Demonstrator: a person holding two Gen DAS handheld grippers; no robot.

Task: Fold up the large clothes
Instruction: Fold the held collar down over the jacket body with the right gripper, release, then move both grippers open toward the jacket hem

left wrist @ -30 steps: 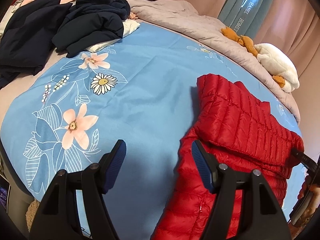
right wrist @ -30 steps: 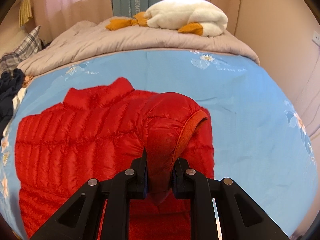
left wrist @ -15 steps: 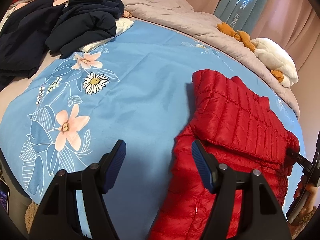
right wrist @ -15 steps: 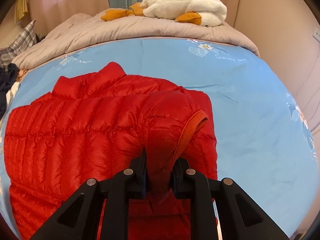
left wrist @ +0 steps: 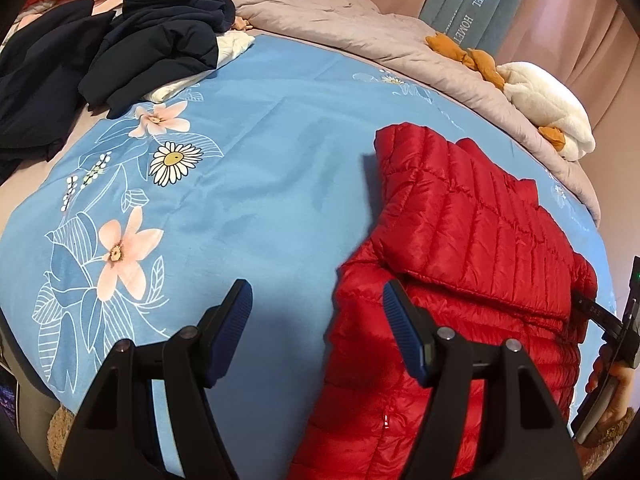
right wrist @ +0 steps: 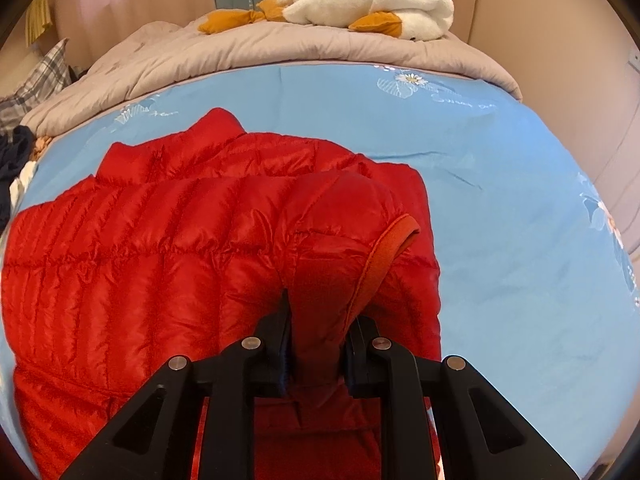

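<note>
A red quilted puffer jacket (left wrist: 460,264) lies spread on the blue floral bed sheet (left wrist: 256,168), one sleeve folded across its body. My left gripper (left wrist: 318,308) hovers open over the jacket's left edge, nothing between its blue pads. In the right wrist view my right gripper (right wrist: 318,320) is shut on the cuff end of the jacket's other sleeve (right wrist: 340,248), which bulges up over the jacket (right wrist: 140,252). The right gripper also shows at the far right edge of the left wrist view.
A pile of dark navy clothes (left wrist: 132,44) with a white garment sits at the sheet's far left. A beige duvet (right wrist: 260,60) lies along the far side with a white plush duck (right wrist: 368,4) on it. Curtains and a wall stand behind the bed.
The right gripper has sunk with the sleeve cuff toward the jacket's body, which now fills more of its view. The left gripper has stayed open, almost still.
</note>
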